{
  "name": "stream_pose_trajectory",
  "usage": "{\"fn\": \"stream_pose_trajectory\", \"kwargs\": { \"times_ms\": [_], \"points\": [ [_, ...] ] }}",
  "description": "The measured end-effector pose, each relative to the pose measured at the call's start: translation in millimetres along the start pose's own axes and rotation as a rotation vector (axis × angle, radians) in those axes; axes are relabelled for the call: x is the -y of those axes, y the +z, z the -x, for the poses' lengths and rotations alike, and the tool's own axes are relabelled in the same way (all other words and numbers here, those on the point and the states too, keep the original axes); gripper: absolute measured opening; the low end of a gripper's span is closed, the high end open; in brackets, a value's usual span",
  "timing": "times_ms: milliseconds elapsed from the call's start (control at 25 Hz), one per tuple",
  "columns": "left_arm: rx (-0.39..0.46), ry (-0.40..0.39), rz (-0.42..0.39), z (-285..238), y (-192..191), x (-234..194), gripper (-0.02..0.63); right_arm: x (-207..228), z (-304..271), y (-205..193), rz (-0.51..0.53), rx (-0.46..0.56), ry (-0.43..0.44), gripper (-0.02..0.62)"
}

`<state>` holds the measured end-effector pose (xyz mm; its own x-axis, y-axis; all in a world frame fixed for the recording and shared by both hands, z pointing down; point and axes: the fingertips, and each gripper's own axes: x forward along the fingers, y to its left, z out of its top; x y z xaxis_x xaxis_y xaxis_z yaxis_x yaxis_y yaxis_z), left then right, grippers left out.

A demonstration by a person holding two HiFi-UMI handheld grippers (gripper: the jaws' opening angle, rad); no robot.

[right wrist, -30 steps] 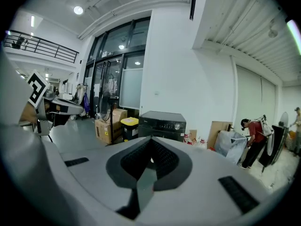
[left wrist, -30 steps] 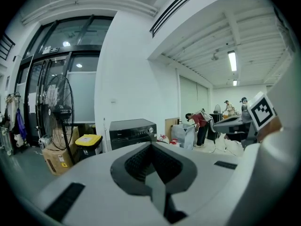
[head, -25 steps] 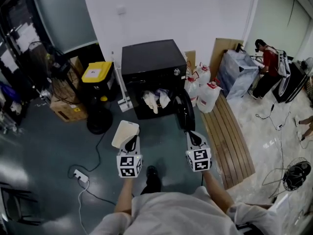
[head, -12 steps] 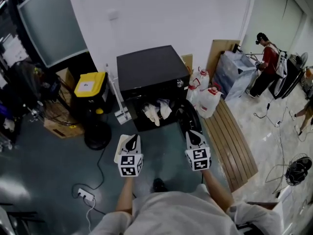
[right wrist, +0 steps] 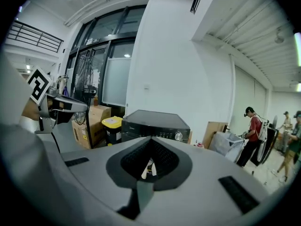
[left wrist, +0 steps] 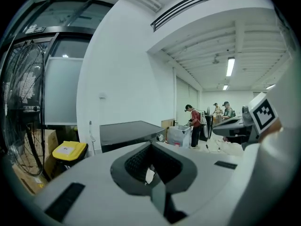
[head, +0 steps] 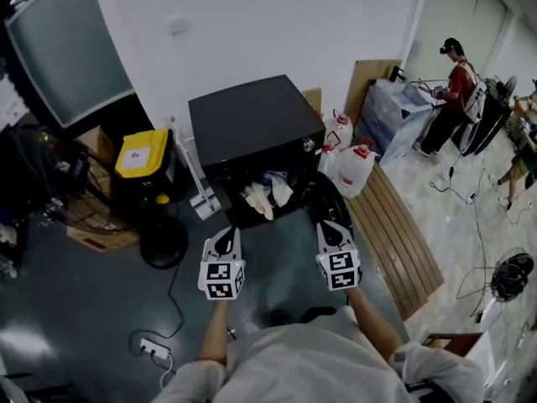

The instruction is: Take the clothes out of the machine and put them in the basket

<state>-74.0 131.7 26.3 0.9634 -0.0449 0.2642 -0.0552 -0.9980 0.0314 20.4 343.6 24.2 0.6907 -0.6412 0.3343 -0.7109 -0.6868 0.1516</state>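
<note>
head view: the person has stepped closer to the black box-shaped front-loading machine (head: 247, 128), now at twelve o'clock just ahead of both tools, its round dark door (head: 323, 201) swung open toward one o'clock. the white basket seen beside the left tool a moment ago no longer shows, so where it lies cannot be told. pale crumpled clothes (head: 267, 193) spill from the drum mouth, none taken out yet, so the reach in looks to be the step at hand. the left gripper (head: 225, 242) and right gripper (head: 328, 230) are both clenched and empty. the dark grey-green floor (head: 75, 309) carries a yellow-lidded black bin (head: 141, 154) at ten o'clock, white plastic jugs (head: 357, 166) at one and a slatted wooden board (head: 403, 242) at three. left gripper view: jaws together on nothing, the machine's top at twelve. right gripper view: jaws together on nothing, the machine at twelve, a person in a red top (right wrist: 254, 128) at three.
</note>
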Motion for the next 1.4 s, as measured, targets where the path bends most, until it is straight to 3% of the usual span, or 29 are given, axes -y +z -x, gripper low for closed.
{"fn": "stream_pose_trajectory", "kwargs": {
  "times_ms": [600,1400],
  "points": [
    [-0.085,0.028,0.045,-47,-34,-24,0.017,7,-68,-28,-0.006,-0.096,0.066,0.023],
    [-0.168,0.236,0.11,-160,-43,-54,0.018,61,-227,-37,0.027,-0.151,0.28,0.023]
  ]
}}
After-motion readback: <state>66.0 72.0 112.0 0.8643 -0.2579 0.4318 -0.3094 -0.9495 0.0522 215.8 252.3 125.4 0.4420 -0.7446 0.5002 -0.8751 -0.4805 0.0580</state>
